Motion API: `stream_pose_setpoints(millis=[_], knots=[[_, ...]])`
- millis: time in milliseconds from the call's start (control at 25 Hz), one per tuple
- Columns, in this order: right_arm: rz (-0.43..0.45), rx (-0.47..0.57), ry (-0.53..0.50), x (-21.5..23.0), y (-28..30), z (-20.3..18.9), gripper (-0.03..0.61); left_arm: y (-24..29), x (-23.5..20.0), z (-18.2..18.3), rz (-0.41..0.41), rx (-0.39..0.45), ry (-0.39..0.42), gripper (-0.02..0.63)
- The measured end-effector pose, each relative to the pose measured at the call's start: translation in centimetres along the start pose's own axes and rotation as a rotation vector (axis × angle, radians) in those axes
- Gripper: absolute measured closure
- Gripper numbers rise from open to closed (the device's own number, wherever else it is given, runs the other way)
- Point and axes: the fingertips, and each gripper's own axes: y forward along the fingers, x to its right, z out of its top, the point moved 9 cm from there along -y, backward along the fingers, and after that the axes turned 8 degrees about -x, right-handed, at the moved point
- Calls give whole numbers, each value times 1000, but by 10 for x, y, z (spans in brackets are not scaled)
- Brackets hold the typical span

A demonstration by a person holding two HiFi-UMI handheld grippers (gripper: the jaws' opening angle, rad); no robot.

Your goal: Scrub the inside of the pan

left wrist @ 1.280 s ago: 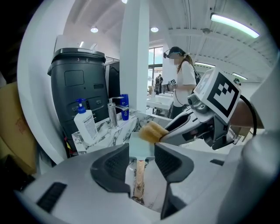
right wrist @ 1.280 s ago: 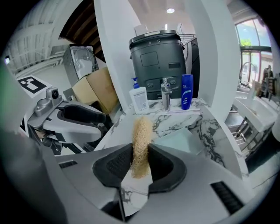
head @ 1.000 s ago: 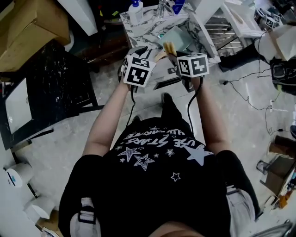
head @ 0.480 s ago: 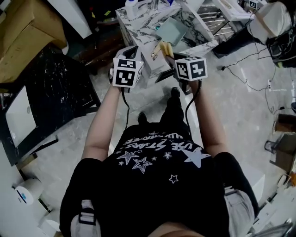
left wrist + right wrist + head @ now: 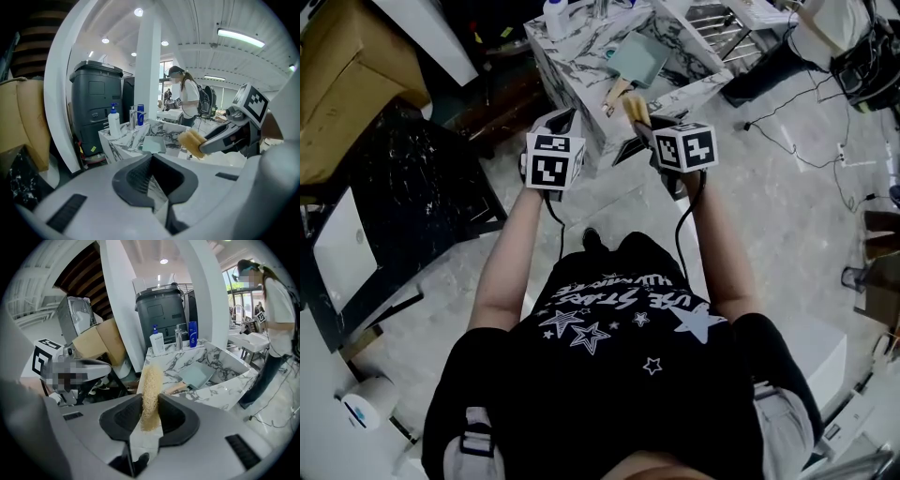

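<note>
Pan [image 5: 636,58] is untouched; both grippers hang short of it. Nearest is the person's black T-shirt [image 5: 628,366] printed with white stars, with 2 bare forearms reaching forward over a pale stone floor [image 5: 769,216]. The left gripper [image 5: 155,187] has its jaws together with nothing between them. Just to its right, the right gripper [image 5: 150,416] is clamped on a yellowish fibrous scrubber [image 5: 151,390], which stands upright between the pads and pokes out beyond them. Ahead of both grippers stands a marble counter [image 5: 572,47]. On its top lies the square grey-green pan, its wooden handle [image 5: 614,94] pointing towards the near edge, well apart from the scrubber. At the counter's far side are a faucet [image 5: 132,117] and 2 bottles: a white pump bottle [image 5: 114,123] and a blue bottle [image 5: 140,115]. Behind them is a dark bin [image 5: 96,103], and further off another person [image 5: 187,101] stands.
</note>
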Motion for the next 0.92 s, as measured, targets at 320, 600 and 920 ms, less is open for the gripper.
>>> stream_pose_setpoints(millis=[320, 600, 920], knots=[[16, -13, -30, -5, 0, -11, 476, -3, 10, -19, 14, -24, -25, 606], [51, -6, -30, -12, -23, -43, 476, -25, 44, -45, 32, -53, -49, 606], [72, -9, -50, -27, -66, -88, 476, -66, 86, -64, 59, -34, -68, 606]])
